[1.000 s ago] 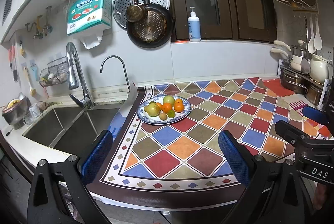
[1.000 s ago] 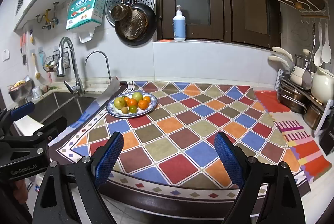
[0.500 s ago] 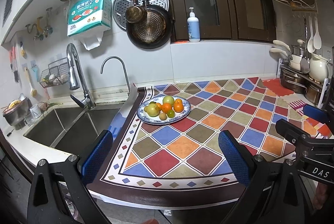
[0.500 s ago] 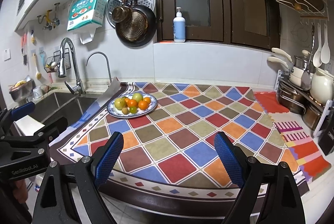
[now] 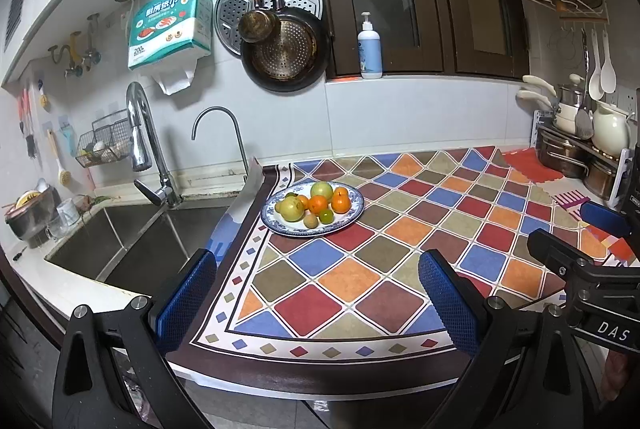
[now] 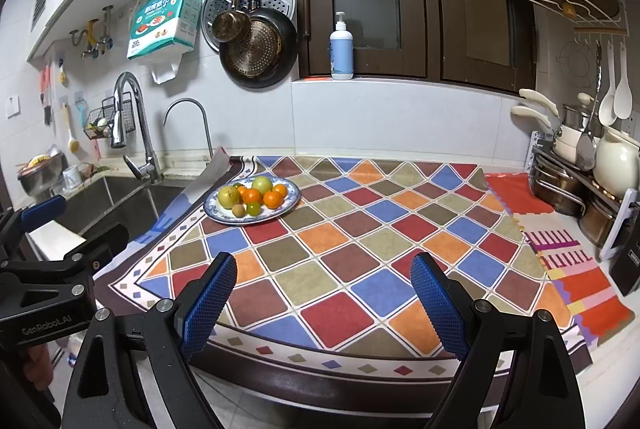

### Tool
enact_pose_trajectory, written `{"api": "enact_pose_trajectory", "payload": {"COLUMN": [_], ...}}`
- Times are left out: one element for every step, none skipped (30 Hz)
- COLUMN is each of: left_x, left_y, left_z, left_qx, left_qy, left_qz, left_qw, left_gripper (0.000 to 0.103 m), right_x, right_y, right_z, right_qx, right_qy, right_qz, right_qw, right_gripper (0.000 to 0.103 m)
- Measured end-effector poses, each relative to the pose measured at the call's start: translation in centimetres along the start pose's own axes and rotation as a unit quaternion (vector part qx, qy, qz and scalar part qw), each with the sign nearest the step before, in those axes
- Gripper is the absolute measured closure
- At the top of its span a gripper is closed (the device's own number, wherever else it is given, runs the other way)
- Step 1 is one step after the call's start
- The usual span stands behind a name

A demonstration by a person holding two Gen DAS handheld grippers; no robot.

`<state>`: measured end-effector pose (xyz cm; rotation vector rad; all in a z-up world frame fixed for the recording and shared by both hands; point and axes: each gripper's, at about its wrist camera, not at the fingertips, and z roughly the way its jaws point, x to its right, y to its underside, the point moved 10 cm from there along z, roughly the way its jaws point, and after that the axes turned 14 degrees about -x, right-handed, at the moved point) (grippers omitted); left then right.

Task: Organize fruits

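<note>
Both the left gripper [image 5: 312, 301] and right gripper [image 6: 322, 303] hover with jaws apart, empty, near the surface edge; fruit plate [image 5: 352, 217] far left.

Fruit heaped on a plate near the sink

The blue-rimmed plate [image 6: 290, 203] holds two yellow-green apples [image 6: 229, 197] at nine and twelve o'clock, several oranges [image 6: 273, 200] across the middle toward three, and a small lime [image 6: 253, 208] and brown fruit [image 6: 238, 210] at six.

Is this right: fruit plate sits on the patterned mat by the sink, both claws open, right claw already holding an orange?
Not quite. The right claw holds nothing; the right wrist view shows its blue pads apart over the mat. All oranges lie on the plate by the sink. The left claw is open too.
</note>
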<state>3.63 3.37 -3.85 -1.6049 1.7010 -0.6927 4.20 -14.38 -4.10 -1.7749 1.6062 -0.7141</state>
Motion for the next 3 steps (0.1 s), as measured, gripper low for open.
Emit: {"api": "enact_pose_trajectory", "payload": {"left_x": [0.02, -0.02, -0.04], "left_y": [-0.03, -0.08, -0.14], "left_z": [0.08, 0.19, 0.35], "left_qx": [-0.001, -0.001, -0.002], "left_qy": [0.001, 0.001, 0.0], "left_qz": [0.001, 0.0, 0.001], "left_qw": [1.0, 1.0, 1.0], "left_gripper": [0.0, 0.0, 0.0], "right_x": [0.02, 0.04, 0.11], "right_y": [0.02, 0.08, 0.1], "right_z": [-0.01, 0.06, 0.09], "right_qx": [-0.001, -0.001, -0.002], "right_qy": [0.0, 0.0, 0.0], "right_qz": [0.0, 0.0, 0.001], "right_qw": [1.0, 1.0, 1.0], "right_gripper": [0.014, 0.014, 0.014]}}
